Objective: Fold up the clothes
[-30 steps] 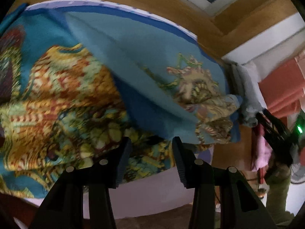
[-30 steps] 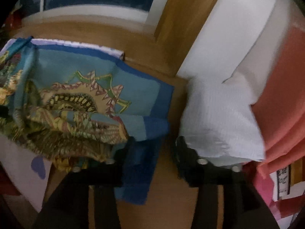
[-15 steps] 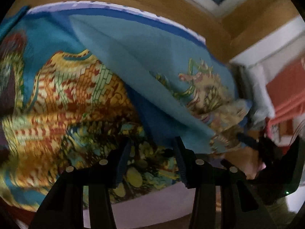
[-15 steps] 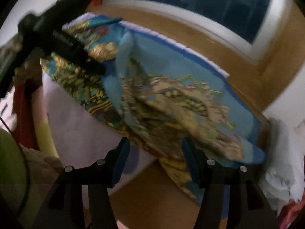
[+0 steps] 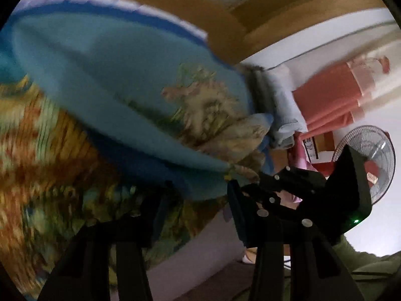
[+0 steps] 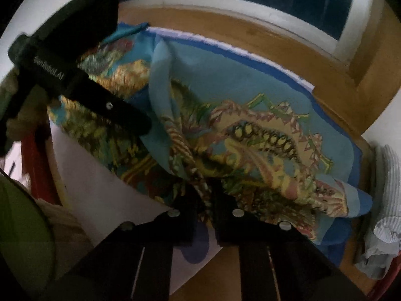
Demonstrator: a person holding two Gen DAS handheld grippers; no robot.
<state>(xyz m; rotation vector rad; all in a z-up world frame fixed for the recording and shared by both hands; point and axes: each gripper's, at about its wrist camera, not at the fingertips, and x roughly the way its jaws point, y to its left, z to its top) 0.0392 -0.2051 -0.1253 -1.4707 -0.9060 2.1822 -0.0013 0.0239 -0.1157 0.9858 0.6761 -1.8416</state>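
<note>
The blue paisley-printed thin garment (image 6: 250, 135) lies half doubled, rumpled – right gripper (image 6: 204, 198) pinches its near edge, left gripper (image 5: 195, 200) spread, empty – squaring remains.

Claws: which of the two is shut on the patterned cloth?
The right claw, pinching a fold of the blue patterned cloth. The left claw is spread open, with the cloth only lying between its fingers.

The patterned garment (image 6: 225, 115) lies on the table (image 6: 105, 188), a striped cloth (image 6: 386, 200) at its right.
</note>
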